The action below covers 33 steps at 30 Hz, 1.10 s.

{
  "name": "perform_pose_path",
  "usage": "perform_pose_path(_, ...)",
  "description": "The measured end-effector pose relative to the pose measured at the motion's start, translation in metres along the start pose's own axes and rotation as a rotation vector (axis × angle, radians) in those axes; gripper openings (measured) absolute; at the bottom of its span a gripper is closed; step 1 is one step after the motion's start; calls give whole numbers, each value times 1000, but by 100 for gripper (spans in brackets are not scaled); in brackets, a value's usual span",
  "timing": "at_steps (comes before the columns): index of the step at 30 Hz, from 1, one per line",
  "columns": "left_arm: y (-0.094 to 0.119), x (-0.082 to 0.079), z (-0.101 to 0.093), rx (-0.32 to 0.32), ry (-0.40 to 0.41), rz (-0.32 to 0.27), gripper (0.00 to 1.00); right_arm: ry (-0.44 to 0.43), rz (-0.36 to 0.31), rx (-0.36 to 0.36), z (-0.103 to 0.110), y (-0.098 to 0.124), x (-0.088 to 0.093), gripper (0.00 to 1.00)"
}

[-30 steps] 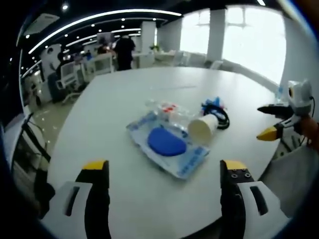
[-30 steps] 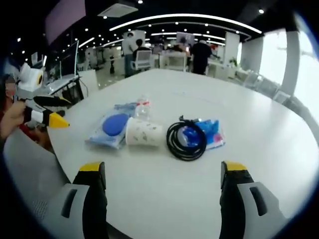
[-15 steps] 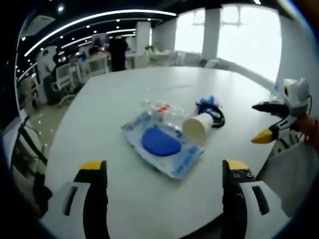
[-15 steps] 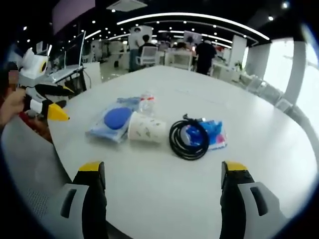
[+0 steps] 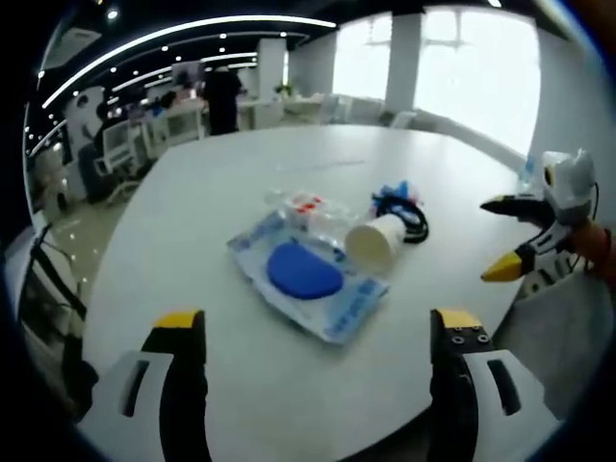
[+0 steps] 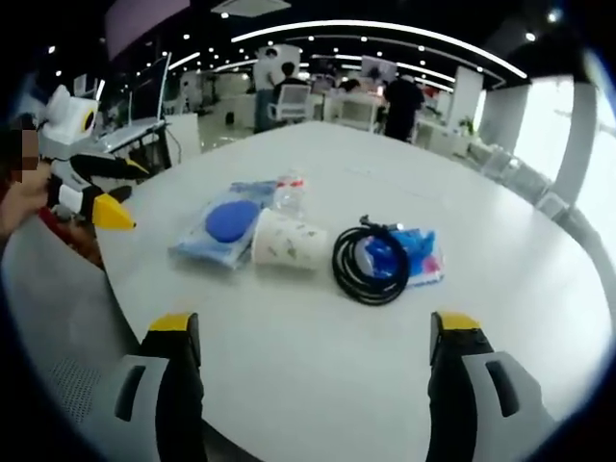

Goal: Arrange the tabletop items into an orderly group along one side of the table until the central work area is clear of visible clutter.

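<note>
Left gripper view: The left tongs [image 5: 318, 332] stand wide apart and hold nothing; both yellow-tipped jaws rise from the bottom edge over the near part of the white counter [image 5: 192, 221]. A cluster of items lies near the middle of the counter. Nearest the tongs is a clear plastic packet [image 5: 308, 284] with a blue round pad inside, lying flat. Touching its far corner is a clear plastic bottle [image 5: 313, 207] with a red-marked label, lying on its side. Just beside the packet, to the right, a white paper cup [image 5: 373, 243] lies on its side, its open mouth toward the camera. Behind the cup sits a coiled black cable [image 5: 414, 219], with a blue packet [image 5: 390, 197] partly visible at its far side. The right tongs [image 5: 500, 236] enter from the right edge, jaws spread, empty, above the counter edge and well apart from the cluster.

Right gripper view: The right tongs [image 6: 313, 332] are wide apart and empty, above the near counter [image 6: 318, 366] edge. The cluster runs left to right: the plastic packet [image 6: 223, 231], the bottle [image 6: 287, 191] behind it, the paper cup [image 6: 287, 241] on its side, then the black cable [image 6: 371, 265] coil resting on the blue packet [image 6: 414, 255]. The left tongs [image 6: 120, 192] appear at the left edge, jaws parted and empty, clear of all items.
</note>
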<state>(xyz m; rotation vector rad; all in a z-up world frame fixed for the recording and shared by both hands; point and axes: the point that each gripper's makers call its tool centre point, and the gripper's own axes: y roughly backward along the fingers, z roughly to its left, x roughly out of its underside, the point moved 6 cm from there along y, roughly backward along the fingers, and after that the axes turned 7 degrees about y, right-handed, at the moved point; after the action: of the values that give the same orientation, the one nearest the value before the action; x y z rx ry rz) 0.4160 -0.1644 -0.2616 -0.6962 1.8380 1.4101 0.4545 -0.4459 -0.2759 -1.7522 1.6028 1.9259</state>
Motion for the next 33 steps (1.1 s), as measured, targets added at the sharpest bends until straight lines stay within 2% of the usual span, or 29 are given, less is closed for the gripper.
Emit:
perform_pose_path(15,1,1,2,-7,0,8,93,-11,8,-14,2,-1,2,99)
perform_pose_path(25,0,1,0,6,-17,8,94,-25,-23,-22,1,-1,-3,99)
perform_pose_path(28,-1,1,-1,15,-22,14,94,-29,-38,-39,2,-2,-7,99)
perform_pose_path(33,-1,1,-3,24,-19,12,94,20,-53,-101,8,-10,-20,99)
